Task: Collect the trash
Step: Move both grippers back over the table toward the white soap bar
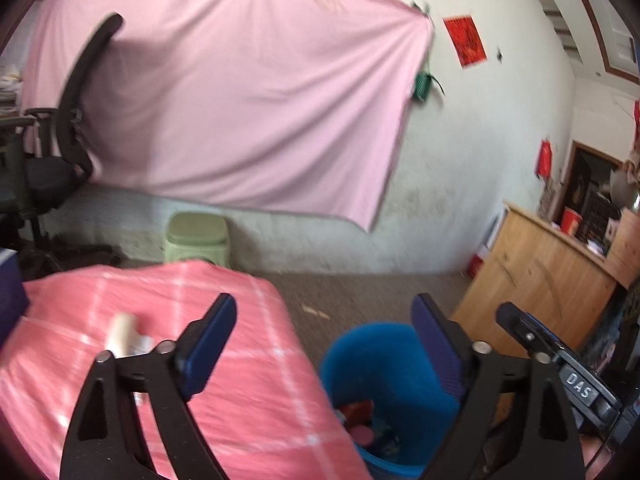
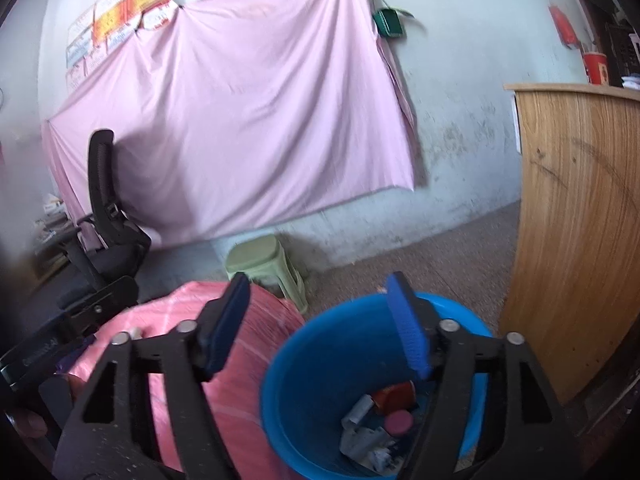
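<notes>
A blue bucket stands on the floor beside a table under a pink checked cloth. Inside the bucket lies trash: crumpled paper, a red piece and a pink round lid. My left gripper is open and empty, over the table's edge and the bucket. A pale, blurred item lies on the cloth to its left. My right gripper is open and empty too, with its right finger above the bucket's mouth.
A green plastic stool stands on the floor behind the table. A black office chair is at the left, a wooden cabinet close on the right. A pink sheet hangs on the wall.
</notes>
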